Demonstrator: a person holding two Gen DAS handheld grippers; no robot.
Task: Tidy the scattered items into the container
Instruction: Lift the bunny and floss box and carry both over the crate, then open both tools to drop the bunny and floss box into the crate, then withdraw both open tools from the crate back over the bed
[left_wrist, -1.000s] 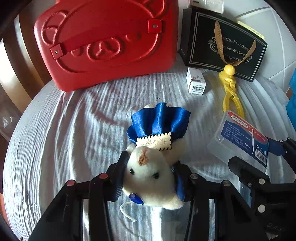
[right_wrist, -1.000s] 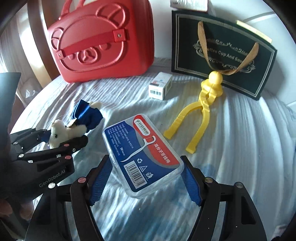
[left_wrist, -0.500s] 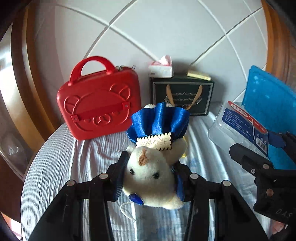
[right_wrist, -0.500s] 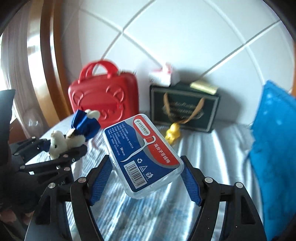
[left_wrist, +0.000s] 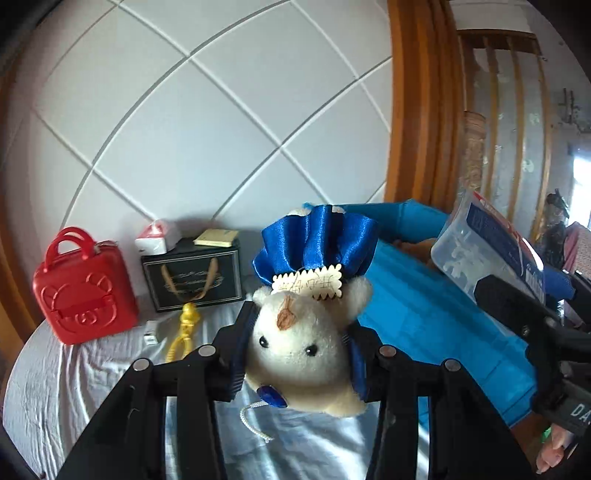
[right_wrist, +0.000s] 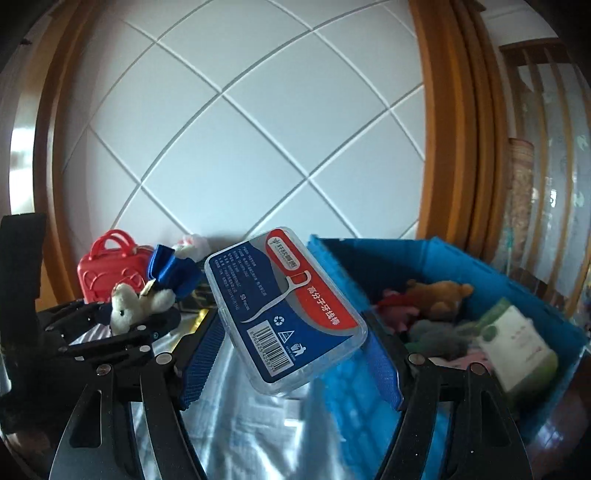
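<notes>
My left gripper (left_wrist: 297, 352) is shut on a small white plush bear (left_wrist: 303, 350) in a blue satin dress, held in the air above the table. My right gripper (right_wrist: 291, 354) is shut on a clear plastic floss-pick box (right_wrist: 284, 310) with a blue and red label. The left gripper with the bear (right_wrist: 129, 302) shows at the left of the right wrist view, and the box (left_wrist: 487, 243) at the right of the left wrist view. The blue fabric bin (right_wrist: 498, 273) stands just right of both, holding plush toys and a white-green pack.
A red bear-face case (left_wrist: 83, 295), a dark gift bag (left_wrist: 192, 277), a yellow plastic clip (left_wrist: 184, 328) and a small white carton (left_wrist: 151, 332) remain on the white-clothed table (left_wrist: 74, 387). A tiled wall is behind; wooden frames stand to the right.
Both grippers rose off the table and swung right with the bear and the floss box still held. The blue bin came into view; the table items fell away to the left.
</notes>
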